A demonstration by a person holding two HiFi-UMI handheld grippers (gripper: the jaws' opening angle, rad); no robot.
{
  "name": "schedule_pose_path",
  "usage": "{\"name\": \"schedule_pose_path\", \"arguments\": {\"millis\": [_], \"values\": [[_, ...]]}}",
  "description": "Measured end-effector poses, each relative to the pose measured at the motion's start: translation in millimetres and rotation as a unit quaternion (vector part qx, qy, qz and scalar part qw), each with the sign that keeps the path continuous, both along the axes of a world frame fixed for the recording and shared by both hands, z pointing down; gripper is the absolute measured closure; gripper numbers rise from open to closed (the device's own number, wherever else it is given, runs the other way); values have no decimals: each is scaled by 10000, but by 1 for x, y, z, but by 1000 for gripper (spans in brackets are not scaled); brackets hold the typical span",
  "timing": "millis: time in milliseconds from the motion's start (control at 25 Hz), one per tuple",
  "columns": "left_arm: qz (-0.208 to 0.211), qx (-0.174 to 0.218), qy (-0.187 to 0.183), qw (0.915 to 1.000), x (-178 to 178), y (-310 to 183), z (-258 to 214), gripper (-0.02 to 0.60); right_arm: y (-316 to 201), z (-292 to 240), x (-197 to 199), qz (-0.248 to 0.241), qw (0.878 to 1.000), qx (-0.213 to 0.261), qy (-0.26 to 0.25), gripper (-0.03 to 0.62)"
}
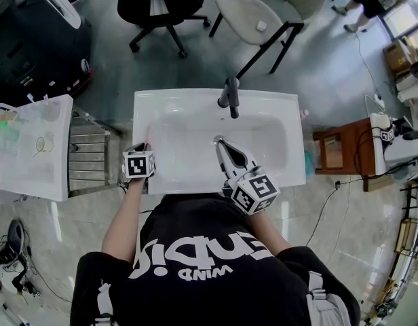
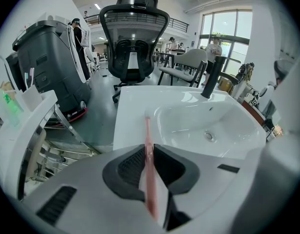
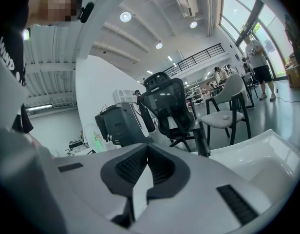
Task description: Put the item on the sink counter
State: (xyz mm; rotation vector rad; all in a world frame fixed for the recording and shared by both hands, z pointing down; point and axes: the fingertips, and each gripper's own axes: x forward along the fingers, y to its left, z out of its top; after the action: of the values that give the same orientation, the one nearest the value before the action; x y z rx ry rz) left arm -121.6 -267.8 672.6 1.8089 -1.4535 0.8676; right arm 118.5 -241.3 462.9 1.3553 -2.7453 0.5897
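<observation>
The item was a thin pink stick [image 2: 148, 169], pale at its far tip, held above the sink's [image 1: 144, 107] front left counter. Left of the sink stood a white stand [image 1: 32, 148]. At the sink's back rim rose a dark faucet [image 1: 229, 95], and beyond it a black chair [image 2: 134, 38]. The left gripper [image 2: 148, 147] clamped the stick edge-on. The right gripper [image 3: 146, 152], jaws pressed together on nothing, hung over the basin.
</observation>
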Motion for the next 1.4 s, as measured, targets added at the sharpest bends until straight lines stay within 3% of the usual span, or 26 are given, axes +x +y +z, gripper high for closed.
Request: {"name": "schedule_pose_path", "arguments": {"millis": [360,600,1080,1400], "values": [[29,-4,254,9997,5,0,-2,497,-1,1,-1,-35,10000,-23,6,577],[20,49,219,9997,6,1,-3,474,0,0,-2,-48,10000,-17,4,577],[98,440,286,9986,9,2,-29,474,-2,2,-3,-57,10000,-19,5,577],[237,566,316,9976,13,4,-41,554,-2,0,-9,-94,10000,6,-17,577]]}}
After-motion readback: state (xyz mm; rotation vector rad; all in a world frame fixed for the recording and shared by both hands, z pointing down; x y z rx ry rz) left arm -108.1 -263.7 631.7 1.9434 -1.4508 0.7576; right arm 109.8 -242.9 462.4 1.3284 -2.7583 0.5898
